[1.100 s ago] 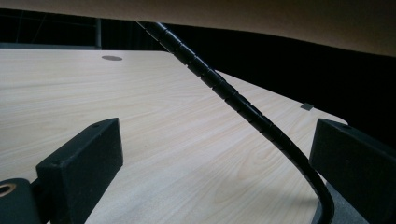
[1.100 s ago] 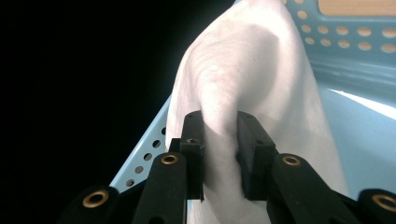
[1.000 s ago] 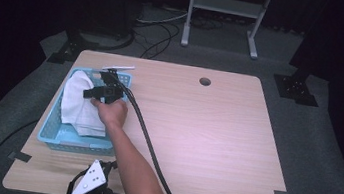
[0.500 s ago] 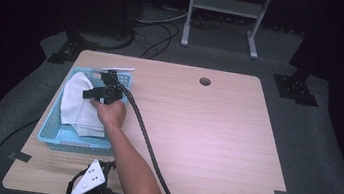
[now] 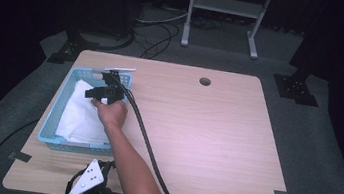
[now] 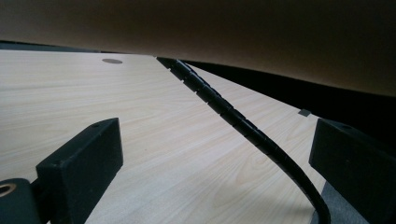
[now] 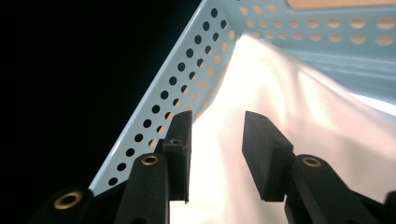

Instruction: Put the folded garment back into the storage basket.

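Right gripper view: cloth point(image 7: 280, 93) is lying white, smooth, softly creased.
Location: cloth is sitting inside blue basket point(image 7: 187, 70).
Right gripper point(image 7: 215, 140): jaws have just been opening; cloth is no longer pinched.
Left gripper point(image 6: 210, 163): jaws are standing spread, holding nothing.

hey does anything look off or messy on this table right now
Nothing looks spilled or damaged. The white cloth lies rumpled inside the blue perforated basket, one edge riding up the basket wall. The right gripper hangs just above it, jaws slightly apart.
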`<state>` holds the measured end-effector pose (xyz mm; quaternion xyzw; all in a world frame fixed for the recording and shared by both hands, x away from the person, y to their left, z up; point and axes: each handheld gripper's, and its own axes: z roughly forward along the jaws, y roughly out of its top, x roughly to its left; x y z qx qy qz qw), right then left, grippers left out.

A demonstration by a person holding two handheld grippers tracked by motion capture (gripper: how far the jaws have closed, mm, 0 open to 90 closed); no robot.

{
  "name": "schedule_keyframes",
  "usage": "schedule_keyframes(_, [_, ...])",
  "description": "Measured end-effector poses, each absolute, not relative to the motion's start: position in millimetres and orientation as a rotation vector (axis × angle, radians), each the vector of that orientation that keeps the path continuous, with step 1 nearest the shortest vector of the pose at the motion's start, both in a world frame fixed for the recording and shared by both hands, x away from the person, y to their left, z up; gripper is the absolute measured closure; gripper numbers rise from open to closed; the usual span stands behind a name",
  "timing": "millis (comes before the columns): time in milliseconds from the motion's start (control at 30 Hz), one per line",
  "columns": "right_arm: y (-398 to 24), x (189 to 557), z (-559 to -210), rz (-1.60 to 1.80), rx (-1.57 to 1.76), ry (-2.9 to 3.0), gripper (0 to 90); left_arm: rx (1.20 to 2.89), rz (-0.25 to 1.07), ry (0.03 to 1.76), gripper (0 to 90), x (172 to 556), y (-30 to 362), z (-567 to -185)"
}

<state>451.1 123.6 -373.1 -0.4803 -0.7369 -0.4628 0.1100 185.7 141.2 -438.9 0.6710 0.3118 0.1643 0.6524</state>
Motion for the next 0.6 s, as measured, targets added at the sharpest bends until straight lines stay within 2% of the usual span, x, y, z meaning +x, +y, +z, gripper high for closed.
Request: schedule_keyframes(600, [108, 452, -364, -1.330, -1.352, -2.227, 58.2, 1.537, 0.379, 0.707, 2.5, 187, 140, -440])
